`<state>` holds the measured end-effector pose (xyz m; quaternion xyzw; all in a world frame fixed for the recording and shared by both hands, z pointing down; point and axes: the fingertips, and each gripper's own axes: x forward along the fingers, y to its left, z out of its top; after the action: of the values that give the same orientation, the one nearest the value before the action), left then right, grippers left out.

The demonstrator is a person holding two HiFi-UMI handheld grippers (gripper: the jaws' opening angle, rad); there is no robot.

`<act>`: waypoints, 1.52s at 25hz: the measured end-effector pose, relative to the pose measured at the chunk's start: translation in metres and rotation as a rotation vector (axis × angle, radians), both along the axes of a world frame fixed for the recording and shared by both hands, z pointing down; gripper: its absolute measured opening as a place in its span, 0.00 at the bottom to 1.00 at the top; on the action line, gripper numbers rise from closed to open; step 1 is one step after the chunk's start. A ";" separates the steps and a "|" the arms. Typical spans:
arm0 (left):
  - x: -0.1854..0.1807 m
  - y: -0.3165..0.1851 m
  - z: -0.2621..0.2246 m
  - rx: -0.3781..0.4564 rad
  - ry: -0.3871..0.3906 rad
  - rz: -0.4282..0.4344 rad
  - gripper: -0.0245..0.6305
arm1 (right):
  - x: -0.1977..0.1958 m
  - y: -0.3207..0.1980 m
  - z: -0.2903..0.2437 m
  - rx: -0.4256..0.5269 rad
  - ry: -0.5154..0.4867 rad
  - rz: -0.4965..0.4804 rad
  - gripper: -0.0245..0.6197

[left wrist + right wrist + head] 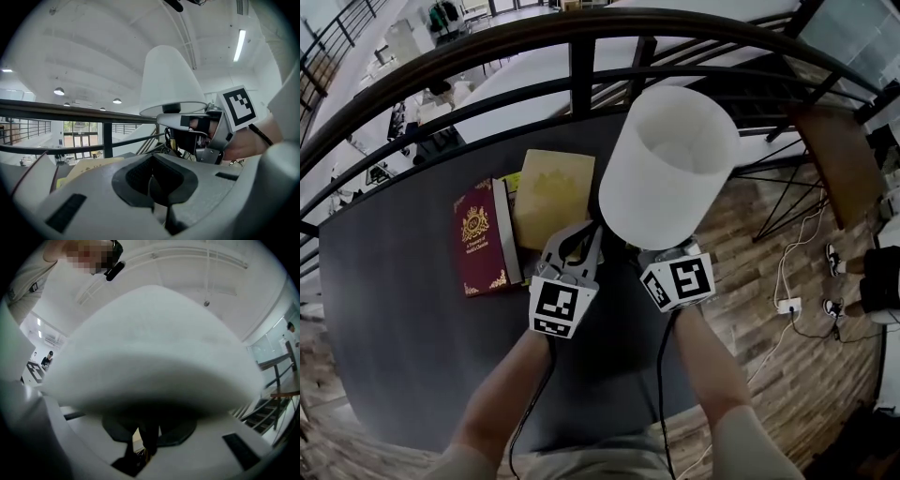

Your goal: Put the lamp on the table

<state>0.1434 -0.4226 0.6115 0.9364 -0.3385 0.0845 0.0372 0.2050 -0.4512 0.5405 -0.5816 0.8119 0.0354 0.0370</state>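
Observation:
The lamp's white shade [667,164] stands upright over the right far part of the dark table [412,319]. Its base is hidden under the shade. My right gripper [664,255] reaches in beneath the shade, and in the right gripper view its jaws [147,439] are shut on the lamp's thin dark stem [146,427], with the shade [150,352] filling the view above. The left gripper view shows the shade [171,82] and the right gripper [192,126] to its right. My left gripper [579,239] is beside it on the left, jaws [157,187] shut with nothing between them.
A maroon book [480,236] and a yellow book [551,195] lie on the table left of the lamp. A black railing [581,56] curves behind the table. To the right are wooden floor, a brown chair [839,159], a power strip [787,306] and a person's shoes [832,258].

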 end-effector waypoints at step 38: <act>-0.003 0.075 -0.050 0.029 -0.047 0.023 0.05 | 0.016 0.104 0.025 -0.167 0.035 0.083 0.20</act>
<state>0.1403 -0.3480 0.5610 0.9384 -0.3297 0.1022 0.0148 0.2208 -0.3474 0.5654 -0.6151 0.7877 -0.0206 -0.0275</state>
